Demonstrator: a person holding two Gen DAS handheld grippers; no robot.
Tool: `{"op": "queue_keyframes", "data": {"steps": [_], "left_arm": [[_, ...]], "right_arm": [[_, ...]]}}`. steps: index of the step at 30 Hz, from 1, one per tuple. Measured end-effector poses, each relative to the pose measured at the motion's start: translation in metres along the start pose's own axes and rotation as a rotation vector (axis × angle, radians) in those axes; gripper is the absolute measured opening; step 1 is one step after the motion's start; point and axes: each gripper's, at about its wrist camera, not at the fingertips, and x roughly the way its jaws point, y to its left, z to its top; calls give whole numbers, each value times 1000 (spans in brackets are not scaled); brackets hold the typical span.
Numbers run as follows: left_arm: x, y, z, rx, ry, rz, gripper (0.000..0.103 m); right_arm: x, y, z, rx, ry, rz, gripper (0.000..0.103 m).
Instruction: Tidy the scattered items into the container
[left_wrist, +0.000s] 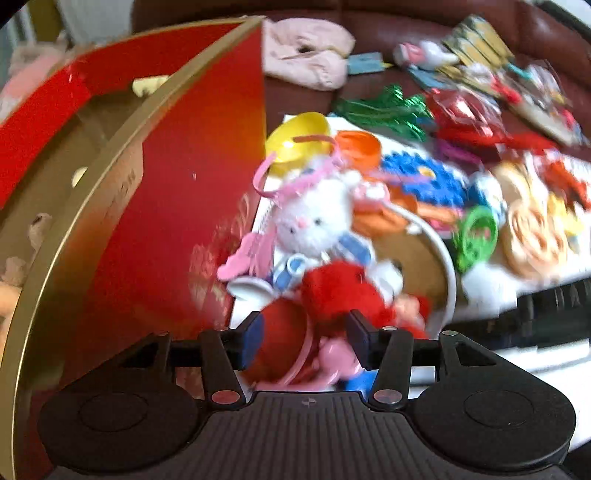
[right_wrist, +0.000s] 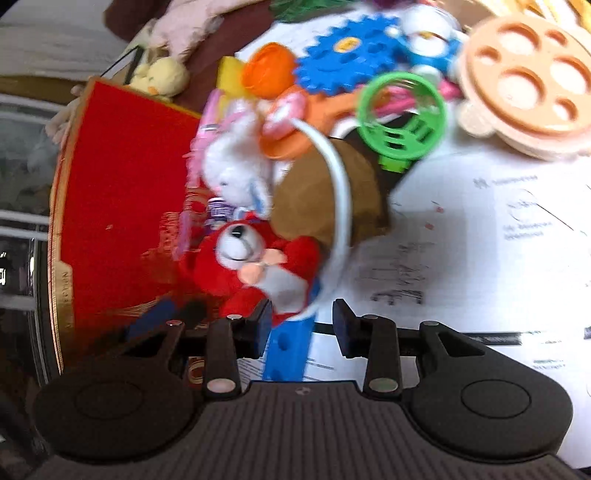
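Note:
The red box with a gold rim (left_wrist: 207, 155) stands at the left; the right wrist view shows its red wall (right_wrist: 122, 192). A red plush bear (left_wrist: 340, 284) (right_wrist: 243, 258) and a white plush bunny (left_wrist: 314, 218) (right_wrist: 232, 173) lie beside it, against a tipped brown paper cup with a white rim (left_wrist: 417, 258) (right_wrist: 325, 199). My left gripper (left_wrist: 306, 339) hangs open just above the bear, over red and pink toys. My right gripper (right_wrist: 301, 328) is open, with a blue perforated strip (right_wrist: 288, 350) lying between its fingers.
Scattered on white paper are a yellow bowl (left_wrist: 299, 136), an orange cup (right_wrist: 267, 70), a blue gear (right_wrist: 343, 51), a green ring (right_wrist: 402, 114) and a peach disc with holes (right_wrist: 528, 77). Pink cloth (left_wrist: 306, 51) and packaged trinkets (left_wrist: 480, 74) lie on the brown sofa behind.

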Motion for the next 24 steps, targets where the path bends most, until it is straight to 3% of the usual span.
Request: {"op": "queue_keyframes", "data": {"steps": [3,5,7,10,13,17,19,24], "left_arm": [[10,6,17,-56,8,-4,61],[17,4,19,-29,14,16,39],[23,1,15,-4,26,16,41],[22,-3,9,23,28,1,31],[24,-2,6,24,49,-16,29],[24,-5,1,55,55,-27,28],[22,-9,-1,69,62,-47,28],[20,-18,-11,119,72,-95,28]], "right_arm": [[5,8,5,21,2,34,42],[11,14,7,18,14,38,42],[16,16,4,15,36,42,42],[30,18,-3,9,78,28,41],[36,11,-10,29,87,25,41],[31,21,-17,-122,37,-69,21],[26,25,-19,-205,21,-124,16],[17,13,-18,-226,19,-160,13]]}}
